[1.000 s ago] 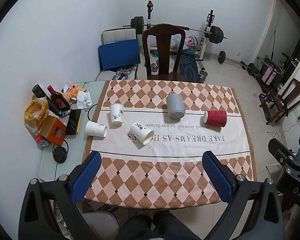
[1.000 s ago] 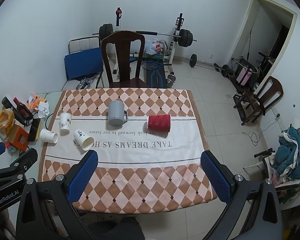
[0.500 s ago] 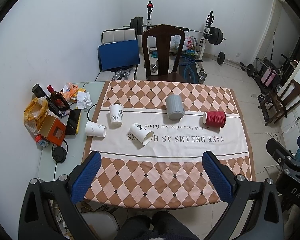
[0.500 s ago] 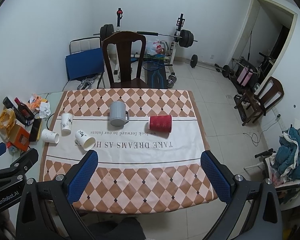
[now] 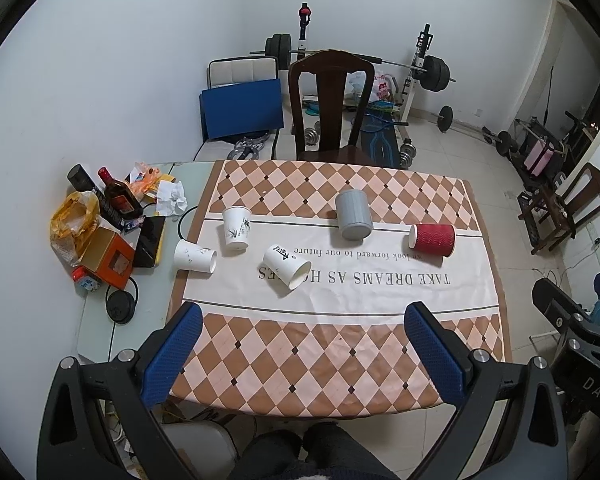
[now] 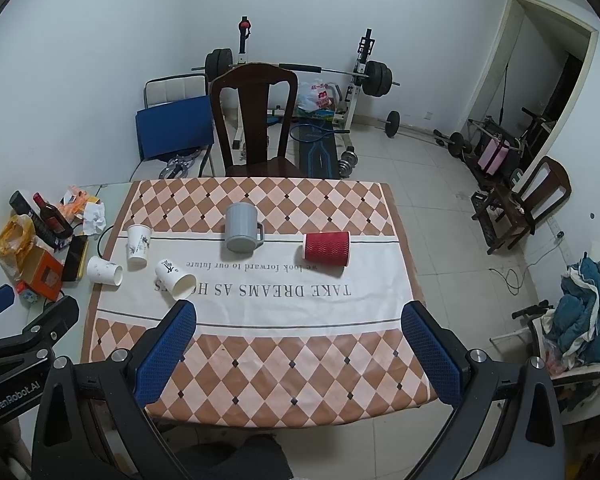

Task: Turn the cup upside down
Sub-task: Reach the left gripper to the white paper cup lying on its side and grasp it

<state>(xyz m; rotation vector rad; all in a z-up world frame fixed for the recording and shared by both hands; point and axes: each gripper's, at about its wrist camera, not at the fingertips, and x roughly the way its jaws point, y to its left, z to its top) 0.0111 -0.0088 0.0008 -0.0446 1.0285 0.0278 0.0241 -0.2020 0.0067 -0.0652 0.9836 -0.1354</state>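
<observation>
Several cups sit on the checked tablecloth (image 5: 300, 344). A grey mug (image 5: 354, 215) (image 6: 242, 227) stands mouth down. A red ribbed cup (image 5: 433, 239) (image 6: 326, 248) lies on its side. A white paper cup (image 5: 236, 227) (image 6: 138, 246) stands mouth down. Two more white paper cups lie on their sides, one near the middle (image 5: 286, 269) (image 6: 175, 279) and one at the cloth's left edge (image 5: 194, 256) (image 6: 104, 271). My left gripper (image 5: 302, 340) and right gripper (image 6: 298, 338) are both open and empty, held high over the table's near edge.
Clutter sits on the bare table left of the cloth: a bottle (image 5: 118, 196), an orange box (image 5: 106, 256), a yellow bag (image 5: 70, 220), crumpled paper (image 5: 172, 198). A wooden chair (image 5: 330, 104) stands behind the table. Gym gear fills the back of the room.
Both views have shifted only slightly; the table appears a little lower in the right wrist frame. The cups have not moved and both grippers stay open.
</observation>
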